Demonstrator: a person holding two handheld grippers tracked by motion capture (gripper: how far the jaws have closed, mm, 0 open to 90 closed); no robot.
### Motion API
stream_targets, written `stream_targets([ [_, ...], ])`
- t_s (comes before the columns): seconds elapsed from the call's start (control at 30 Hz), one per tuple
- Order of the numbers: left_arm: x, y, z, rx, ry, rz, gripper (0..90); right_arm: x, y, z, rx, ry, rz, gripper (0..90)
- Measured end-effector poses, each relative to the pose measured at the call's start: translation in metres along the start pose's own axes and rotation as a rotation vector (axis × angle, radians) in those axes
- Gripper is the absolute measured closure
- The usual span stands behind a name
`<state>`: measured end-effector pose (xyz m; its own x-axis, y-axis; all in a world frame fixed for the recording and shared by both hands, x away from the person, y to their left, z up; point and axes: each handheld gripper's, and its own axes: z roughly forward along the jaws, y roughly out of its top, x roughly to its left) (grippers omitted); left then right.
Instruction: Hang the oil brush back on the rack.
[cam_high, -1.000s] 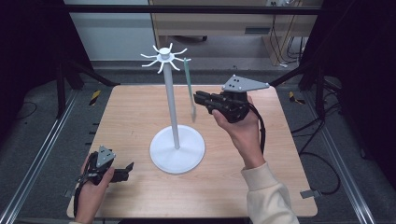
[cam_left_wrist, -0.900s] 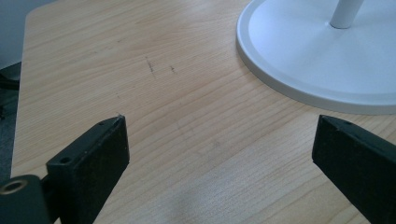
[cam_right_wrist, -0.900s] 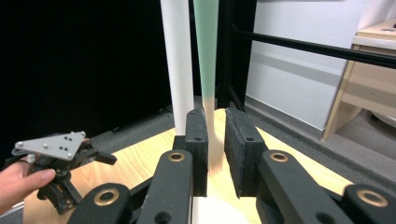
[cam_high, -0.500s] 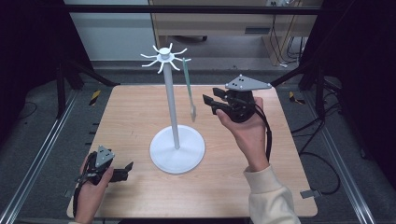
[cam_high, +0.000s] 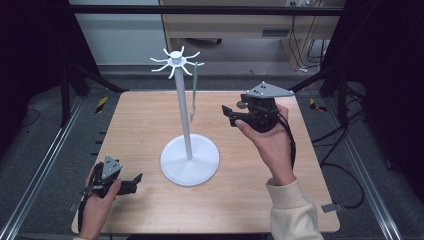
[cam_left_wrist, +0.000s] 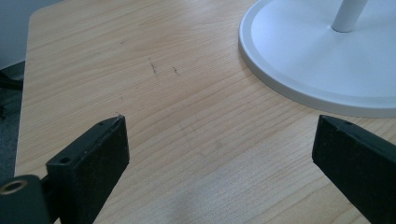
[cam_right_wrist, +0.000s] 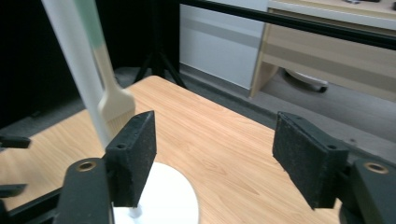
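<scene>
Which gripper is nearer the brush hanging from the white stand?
Right. The right gripper is raised beside the hanging brush, jaws open toward it. The left gripper rests low at the table's near-left corner.

a light wooden table (cam_high: 140, 125) is sitting in the middle of a grey floor (cam_high: 30, 135), its top carrying a few small dark marks (cam_left_wrist: 153, 66) in the left gripper view. two metal rails are running along the floor, one (cam_high: 42, 170) at the table's left and one (cam_high: 365, 175) at its right. a yellow-and-black striped piece (cam_high: 101, 104) is lying just off the far left corner, and another (cam_high: 313, 103) is lying off the far right corner. behind the table a pale wooden desk (cam_high: 225, 25) is standing, with cables (cam_high: 305, 45) hanging beside it. a black bar (cam_high: 200, 9) is crossing the top of the high view.
</scene>
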<state>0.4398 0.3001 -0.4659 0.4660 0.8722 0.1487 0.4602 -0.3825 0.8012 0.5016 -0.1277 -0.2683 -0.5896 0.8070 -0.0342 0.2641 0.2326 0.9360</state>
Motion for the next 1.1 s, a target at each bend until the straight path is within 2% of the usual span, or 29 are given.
stream_targets([
  [0.13, 0.000, 0.000, 0.000, 0.000, -0.002, 0.000, 3.5, -0.006, -0.001, -0.004, -0.009, -0.029, 0.004, 25.8],
  [0.47, -0.001, 0.000, 0.001, 0.000, -0.002, 0.005, 3.5, -0.017, -0.005, -0.013, -0.026, -0.072, -0.020, 16.6],
  [0.7, -0.001, 0.000, 0.000, -0.002, -0.001, 0.002, 3.5, -0.026, -0.009, -0.017, -0.059, -0.085, 0.007, 10.9],
  [0.9, 0.000, 0.001, 0.000, -0.003, 0.001, -0.001, 3.4, -0.035, -0.013, -0.022, -0.059, -0.096, 0.026, 9.6],
  [1.1, 0.000, 0.001, -0.001, -0.008, 0.010, -0.005, 3.3, -0.045, -0.019, -0.023, -0.059, -0.131, 0.046, 9.5],
])
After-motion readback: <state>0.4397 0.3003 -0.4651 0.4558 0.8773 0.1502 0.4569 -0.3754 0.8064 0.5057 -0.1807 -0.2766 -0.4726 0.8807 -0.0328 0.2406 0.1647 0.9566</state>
